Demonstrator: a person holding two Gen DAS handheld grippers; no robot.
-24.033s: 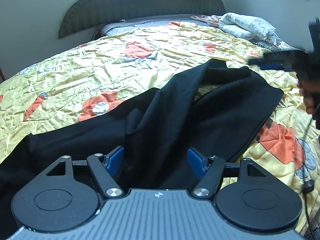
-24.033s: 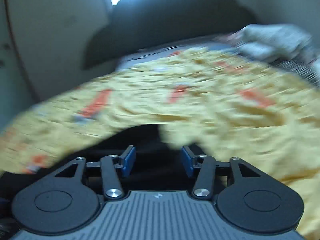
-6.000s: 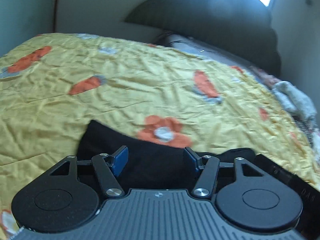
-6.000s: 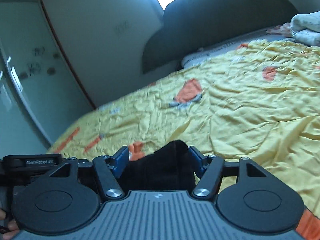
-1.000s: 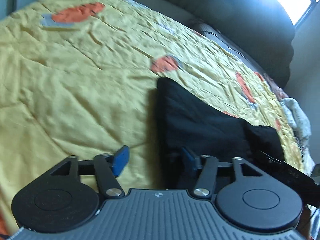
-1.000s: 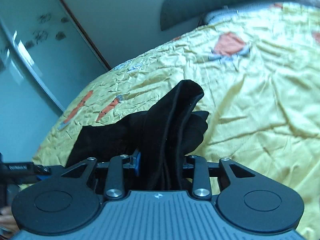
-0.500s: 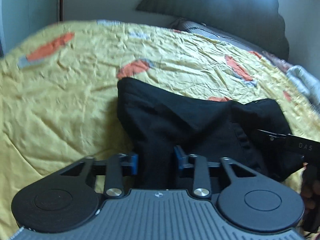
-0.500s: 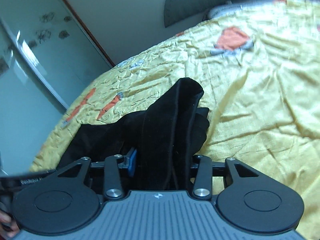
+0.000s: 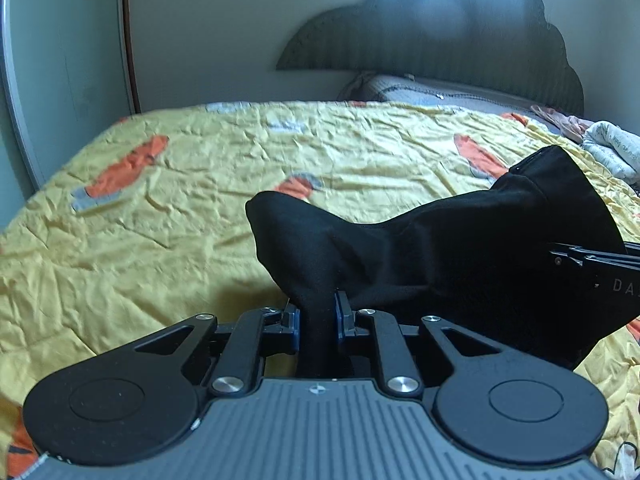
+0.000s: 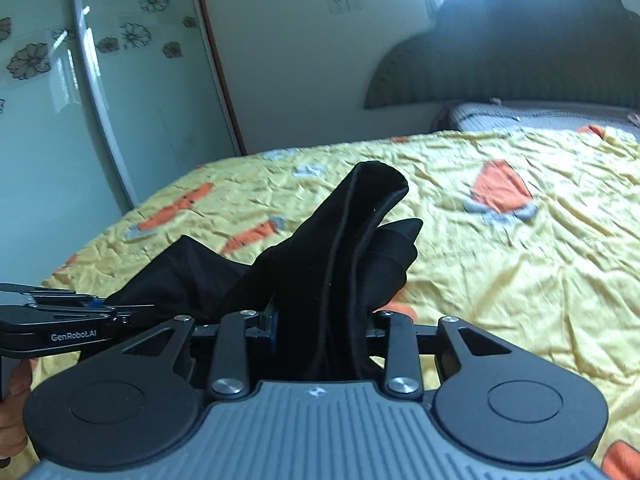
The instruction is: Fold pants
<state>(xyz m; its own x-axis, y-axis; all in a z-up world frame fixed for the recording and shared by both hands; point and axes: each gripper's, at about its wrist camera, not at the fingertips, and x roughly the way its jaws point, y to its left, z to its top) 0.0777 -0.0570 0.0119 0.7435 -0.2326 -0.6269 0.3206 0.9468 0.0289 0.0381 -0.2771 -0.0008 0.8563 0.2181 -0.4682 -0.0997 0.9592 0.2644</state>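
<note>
"GenRobot.AI" is readable on the left tool (image 10: pixel 96 312) only from the right wrist view; the left view catches just "DA" on the right tool (image 9: pixel 576 256). Both tools are clamped on the black pants (image 9: pixel 440 256), bunched up off the yellow bed (image 9: pixel 160 240).

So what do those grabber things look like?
Each gripper, left gripper and right gripper, is matte black with round discs, silver screws, blue finger pads and a ribbed grey body. White "GenRobot.AI" lettering marks the left one's side.
</note>
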